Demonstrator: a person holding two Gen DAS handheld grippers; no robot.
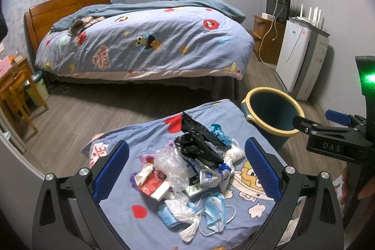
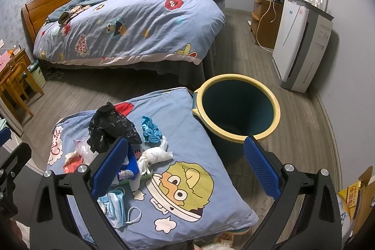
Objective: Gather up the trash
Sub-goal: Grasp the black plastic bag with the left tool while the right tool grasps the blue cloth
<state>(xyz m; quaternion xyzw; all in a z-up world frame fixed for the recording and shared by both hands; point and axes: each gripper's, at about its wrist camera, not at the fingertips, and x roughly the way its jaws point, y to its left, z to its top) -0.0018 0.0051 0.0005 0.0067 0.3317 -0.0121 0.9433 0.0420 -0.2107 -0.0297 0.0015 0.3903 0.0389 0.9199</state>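
Blue-padded fingers (image 1: 110, 170) wide apart, holding nothing

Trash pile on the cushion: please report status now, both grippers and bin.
Left gripper open above trash pile, holding nothing. Right gripper open, empty. All trash on cushion; bin looks empty. Nothing in the way.
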